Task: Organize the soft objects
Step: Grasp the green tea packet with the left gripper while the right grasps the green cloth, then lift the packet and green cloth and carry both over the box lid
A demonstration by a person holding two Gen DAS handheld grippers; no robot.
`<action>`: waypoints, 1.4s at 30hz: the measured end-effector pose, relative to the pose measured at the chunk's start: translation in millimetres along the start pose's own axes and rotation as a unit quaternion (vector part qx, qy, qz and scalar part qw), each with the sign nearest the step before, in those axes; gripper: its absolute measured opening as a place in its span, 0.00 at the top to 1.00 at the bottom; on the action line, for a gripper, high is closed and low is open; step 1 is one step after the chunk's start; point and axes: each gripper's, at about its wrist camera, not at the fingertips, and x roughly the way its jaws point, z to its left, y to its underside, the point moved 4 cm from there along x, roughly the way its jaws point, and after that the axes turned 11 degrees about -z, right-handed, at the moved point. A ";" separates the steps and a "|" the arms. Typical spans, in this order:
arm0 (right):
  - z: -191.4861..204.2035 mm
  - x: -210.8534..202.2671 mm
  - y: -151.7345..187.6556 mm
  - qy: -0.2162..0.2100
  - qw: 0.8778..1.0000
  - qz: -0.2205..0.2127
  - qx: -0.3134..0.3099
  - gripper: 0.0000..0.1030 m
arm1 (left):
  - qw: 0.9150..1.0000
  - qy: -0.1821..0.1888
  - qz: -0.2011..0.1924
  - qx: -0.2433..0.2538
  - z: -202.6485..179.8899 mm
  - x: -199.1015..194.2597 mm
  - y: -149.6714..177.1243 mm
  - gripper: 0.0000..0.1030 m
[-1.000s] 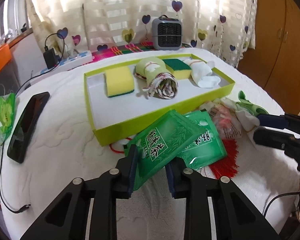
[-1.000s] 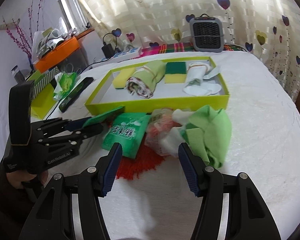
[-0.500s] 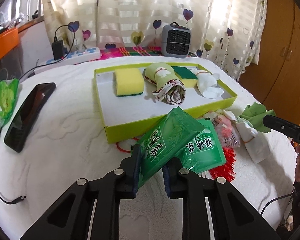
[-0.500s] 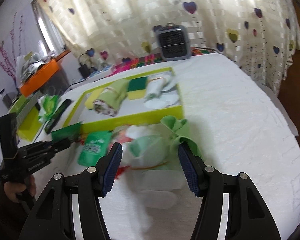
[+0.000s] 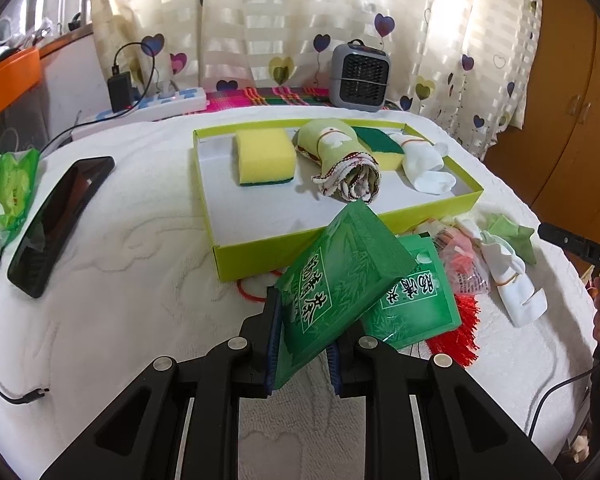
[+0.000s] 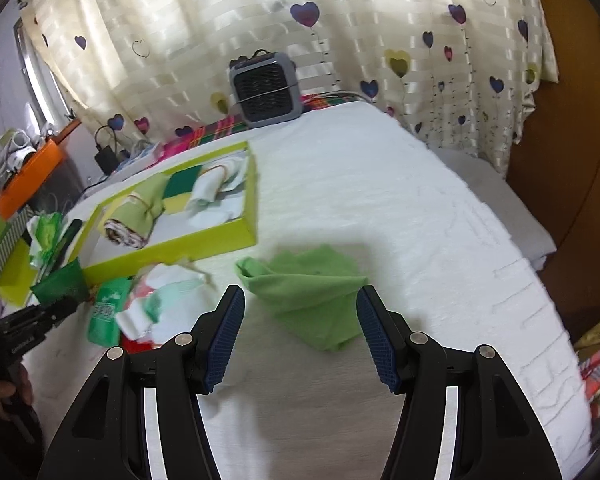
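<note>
Start at the left edge of the bed (image 5: 148, 320), where a black phone (image 5: 56, 224) and a loose cable lie well clear of the work; neither should trouble you. Your left gripper (image 5: 302, 344) is clenched on the dark green tissue pack (image 5: 340, 284), pinching only its lower corner, so the pack stands tilted up toward the near wall of the lime tray (image 5: 260, 252). That is the weak point: with so little of a slick, squashy pack between the pads, it could pivot or slide out as you carry it over the wall, or its raised end could catch the rim and push the tray. A second green pack (image 5: 416, 304) lies flat just beside the held one, over a red tassel (image 5: 460, 328), and may drag along if you brush it. Inside the tray, the yellow sponge (image 5: 266, 158), rolled towel (image 5: 346, 164) and white socks (image 5: 424, 164) crowd the far side; the near half is bare, which looks the safest landing place. Further right, your right gripper (image 6: 300, 332) is released, jaws wide with nothing between them, and the green cloth (image 6: 312, 292) lies crumpled on the bed just ahead of its fingertips, near the tray's right corner. Close too shallow there and you would likely snag one fold alone.
</note>
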 end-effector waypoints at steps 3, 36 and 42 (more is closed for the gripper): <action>1.9 3.2 -4.5 -0.014 1.000 -0.002 -0.021 0.42 | 1.000 -0.003 0.002 -0.002 0.4 0.9 0.2 0.82; 21.8 39.4 4.8 -0.035 0.994 0.040 -0.098 0.91 | 1.000 -0.007 -0.017 -0.013 -5.4 -3.6 -9.8 0.92; 22.4 31.3 1.1 -0.041 0.995 0.028 -0.088 0.92 | 1.000 -0.006 -0.023 -0.010 -7.2 -9.3 -12.8 0.92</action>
